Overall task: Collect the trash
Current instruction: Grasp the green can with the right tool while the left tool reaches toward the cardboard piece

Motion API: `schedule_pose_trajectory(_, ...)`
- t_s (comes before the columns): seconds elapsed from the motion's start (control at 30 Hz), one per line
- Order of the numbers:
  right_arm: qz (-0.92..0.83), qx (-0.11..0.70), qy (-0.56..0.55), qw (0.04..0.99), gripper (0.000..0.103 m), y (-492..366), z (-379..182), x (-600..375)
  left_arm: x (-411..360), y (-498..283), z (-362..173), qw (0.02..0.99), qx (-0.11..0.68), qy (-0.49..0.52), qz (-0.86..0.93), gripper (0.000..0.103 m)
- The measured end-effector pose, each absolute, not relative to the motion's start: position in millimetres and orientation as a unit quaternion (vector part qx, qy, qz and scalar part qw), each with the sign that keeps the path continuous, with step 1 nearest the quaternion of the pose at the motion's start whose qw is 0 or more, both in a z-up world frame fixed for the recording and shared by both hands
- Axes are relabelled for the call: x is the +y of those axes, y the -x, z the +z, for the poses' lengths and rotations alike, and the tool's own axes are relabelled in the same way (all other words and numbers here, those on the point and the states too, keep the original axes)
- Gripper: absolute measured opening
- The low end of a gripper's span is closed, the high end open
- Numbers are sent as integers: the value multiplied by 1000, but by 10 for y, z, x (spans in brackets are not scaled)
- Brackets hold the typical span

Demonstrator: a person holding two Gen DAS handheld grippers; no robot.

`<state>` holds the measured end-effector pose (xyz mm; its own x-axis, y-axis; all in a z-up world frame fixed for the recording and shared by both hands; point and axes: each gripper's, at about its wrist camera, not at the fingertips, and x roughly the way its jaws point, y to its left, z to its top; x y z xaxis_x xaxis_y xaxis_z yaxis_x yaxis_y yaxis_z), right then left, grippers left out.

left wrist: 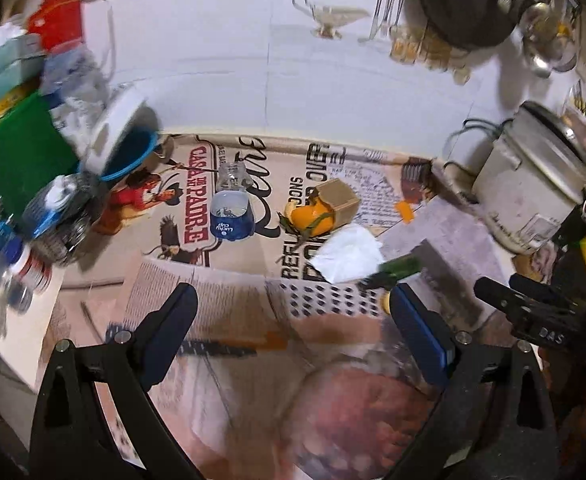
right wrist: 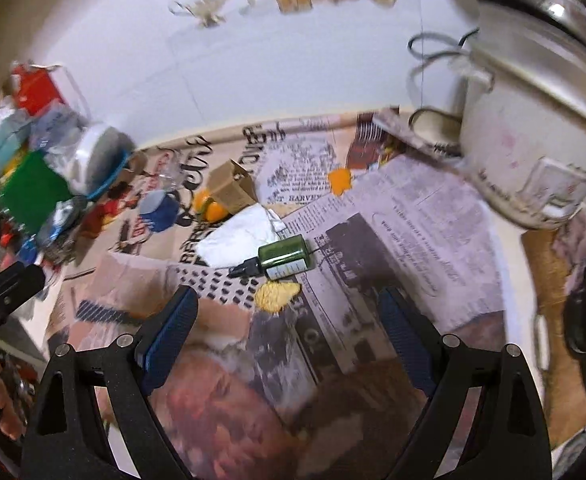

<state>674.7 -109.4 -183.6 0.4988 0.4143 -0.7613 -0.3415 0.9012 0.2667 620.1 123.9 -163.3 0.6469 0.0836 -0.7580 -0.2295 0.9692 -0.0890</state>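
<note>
Trash lies on a newspaper-covered counter. A crushed clear bottle with a blue label (left wrist: 231, 208) (right wrist: 159, 210), a small cardboard box (left wrist: 337, 200) (right wrist: 231, 188) over orange peel (left wrist: 311, 218) (right wrist: 212, 208), a white tissue (left wrist: 349, 254) (right wrist: 239, 240), a small green dropper bottle (right wrist: 283, 258) (left wrist: 399, 268) and a yellow scrap (right wrist: 277, 296) lie ahead. My left gripper (left wrist: 293, 308) is open and empty, short of the tissue. My right gripper (right wrist: 289, 312) is open and empty, just short of the yellow scrap and green bottle.
A white rice cooker (left wrist: 533, 184) (right wrist: 533, 128) stands at the right. A blue-rimmed bin with a white lid (left wrist: 123, 148) (right wrist: 101, 160) and a pile of packages (left wrist: 17, 152) sit at the left. Utensils and a pan (left wrist: 461, 0) hang on the white wall.
</note>
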Motion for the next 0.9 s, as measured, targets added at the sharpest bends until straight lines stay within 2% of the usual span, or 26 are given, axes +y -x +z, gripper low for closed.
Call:
schedule_pose_trajectory(0.3, 181, 516, -33, 837, 89, -7387, -2446, -554, 1540, -7069, -2108, 882, 466, 54, 37, 97)
schedule_pose_trajectory(0.4, 173, 524, -42, 833, 86, -7494, -2554, -561, 1525, -7312, -2208, 880, 472, 49, 14, 97)
schedule_pose_trajectory(0.5, 182, 533, -58, 824, 74, -7565, -2613, -589, 1460, -7587, -2320, 872, 486, 51, -32, 97)
schedule_pose_trajectory(0.57, 190, 544, -64, 815, 57, -7605, -2656, -603, 1419, -7718, -2392, 867, 493, 51, -55, 97)
schedule_pose_trajectory(0.9, 165, 535, -109, 821, 57, -7607, -2626, -831, 1144, -8509, -2845, 845, 521, -17, -119, 97)
